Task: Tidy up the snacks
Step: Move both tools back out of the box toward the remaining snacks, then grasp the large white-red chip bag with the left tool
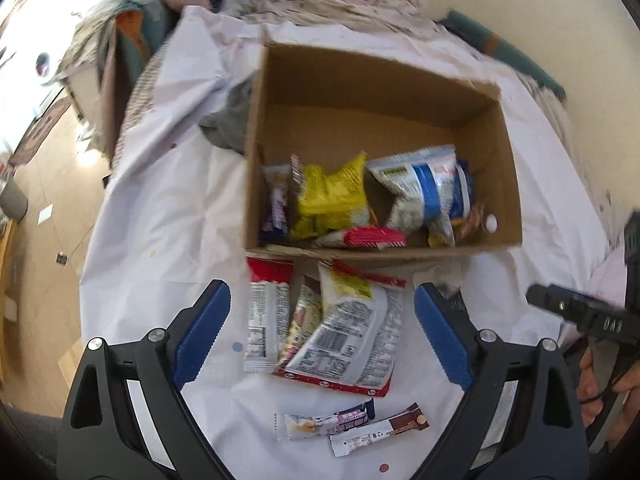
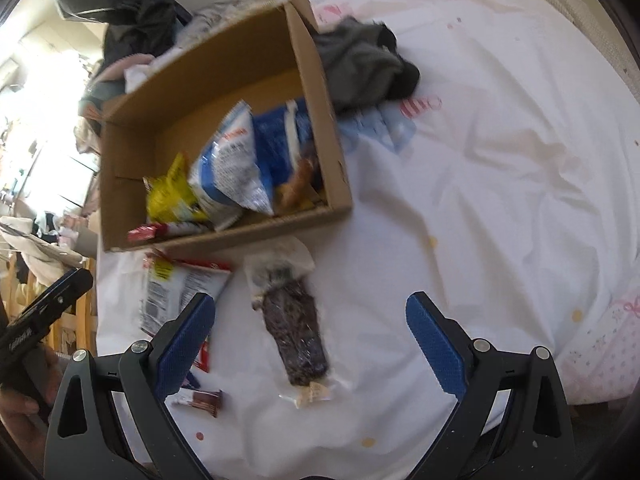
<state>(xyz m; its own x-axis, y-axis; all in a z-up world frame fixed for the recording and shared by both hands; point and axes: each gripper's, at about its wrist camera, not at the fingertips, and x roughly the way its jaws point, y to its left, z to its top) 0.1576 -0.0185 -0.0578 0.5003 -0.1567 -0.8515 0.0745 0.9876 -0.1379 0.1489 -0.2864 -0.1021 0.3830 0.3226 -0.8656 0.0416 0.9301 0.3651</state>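
Observation:
An open cardboard box [image 1: 496, 184] stands on a white sheet and holds a yellow bag [image 1: 330, 196], a blue-and-white bag [image 1: 424, 188] and a red packet [image 1: 370, 237]. In front of it lie a red-and-white snack bag [image 1: 352, 340], a narrow white packet [image 1: 266, 320] and two small bars [image 1: 352, 424]. My left gripper [image 1: 322, 336] is open above these, empty. My right gripper [image 2: 310, 340] is open and empty over a dark snack in clear wrap [image 2: 294, 332]. The box [image 2: 316, 80] also shows in the right wrist view.
A grey cloth [image 2: 360, 64] lies beside the box. The white sheet [image 2: 500, 160] spreads wide to the right. Piled clothes [image 1: 160, 32] sit behind the box, and the floor [image 1: 48, 184] drops off at the left.

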